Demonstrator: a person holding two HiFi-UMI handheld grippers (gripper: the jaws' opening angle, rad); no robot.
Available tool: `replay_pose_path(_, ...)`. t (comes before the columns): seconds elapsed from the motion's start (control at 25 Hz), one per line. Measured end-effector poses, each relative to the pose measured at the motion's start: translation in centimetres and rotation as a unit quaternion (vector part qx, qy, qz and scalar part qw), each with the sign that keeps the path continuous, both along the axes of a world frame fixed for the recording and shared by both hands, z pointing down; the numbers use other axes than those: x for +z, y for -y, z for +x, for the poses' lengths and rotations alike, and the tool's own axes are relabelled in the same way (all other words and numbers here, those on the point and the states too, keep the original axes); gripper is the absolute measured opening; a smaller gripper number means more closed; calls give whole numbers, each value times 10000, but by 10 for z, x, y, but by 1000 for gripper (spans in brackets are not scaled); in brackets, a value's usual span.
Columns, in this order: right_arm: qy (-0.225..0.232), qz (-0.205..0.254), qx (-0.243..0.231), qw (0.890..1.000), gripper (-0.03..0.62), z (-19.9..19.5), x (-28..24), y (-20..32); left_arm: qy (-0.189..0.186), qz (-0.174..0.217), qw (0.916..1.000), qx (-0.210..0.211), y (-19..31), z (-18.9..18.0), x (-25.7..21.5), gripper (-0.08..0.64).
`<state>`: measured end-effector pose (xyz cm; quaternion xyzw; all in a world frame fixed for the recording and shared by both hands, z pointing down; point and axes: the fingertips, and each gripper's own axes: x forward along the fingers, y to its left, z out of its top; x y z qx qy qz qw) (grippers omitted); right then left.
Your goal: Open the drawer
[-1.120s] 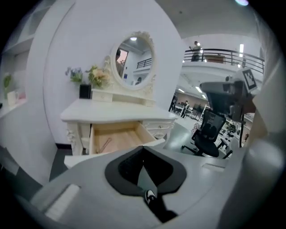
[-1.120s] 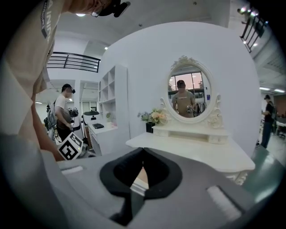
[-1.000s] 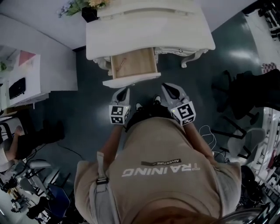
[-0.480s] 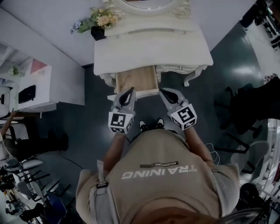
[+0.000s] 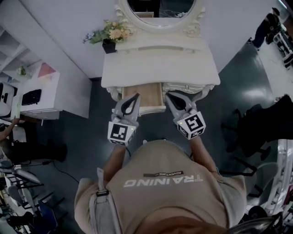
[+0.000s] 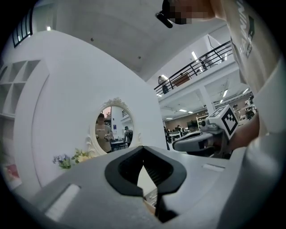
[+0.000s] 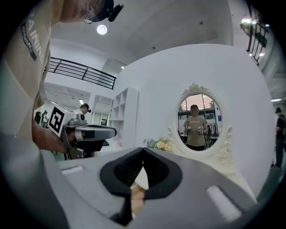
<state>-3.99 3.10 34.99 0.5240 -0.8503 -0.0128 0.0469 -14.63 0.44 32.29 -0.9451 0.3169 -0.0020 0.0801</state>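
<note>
With the drawer [image 5: 143, 94] of the dressing table [image 5: 160, 68] standing open, the left gripper [image 5: 135, 97] and right gripper [image 5: 170, 95] hover level at its front, jaws closed and empty, likely because the pull is done.

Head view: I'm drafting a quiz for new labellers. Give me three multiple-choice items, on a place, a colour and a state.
1. Where on the dressing table do the flowers stand?
A. back left corner
B. front right corner
C. centre
2. What colour is the drawer inside?
A. red
B. light wood
C. black
3. The drawer is:
A. shut
B. lying on the floor
C. pulled open
Answers: 1 A, they stand left of the mirror; 2 B, its bottom shows tan wood; 3 C, it juts out from the table front.
</note>
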Motion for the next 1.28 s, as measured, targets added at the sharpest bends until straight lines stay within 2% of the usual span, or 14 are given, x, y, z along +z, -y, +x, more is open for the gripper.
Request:
replay_pose_path(0.12, -39, 28, -40, 10000, 3, 0, -2, 0, 39, -62, 10000, 14, -3, 2, 3, 6)
replay_pose_path(0.28, -83, -67, -101, 9999, 3, -4, 2, -3, 84, -423, 9991, -52, -8, -1, 17, 6)
replay_pose_path(0.48, -174, -30, -112, 9998, 3, -3, -2, -5, 135, -374, 9991, -143, -13, -3, 13, 6)
replay_pose_path(0.76, -235, -78, -148, 9996, 3, -5, -1, -10, 177, -547, 9981, -198, -19, -10, 14, 6)
replay_pose_path(1.28, -271, -391, 4, 9989, 3, -9, 19, -19, 303, -968, 9946, -220, -20, -29, 44, 6)
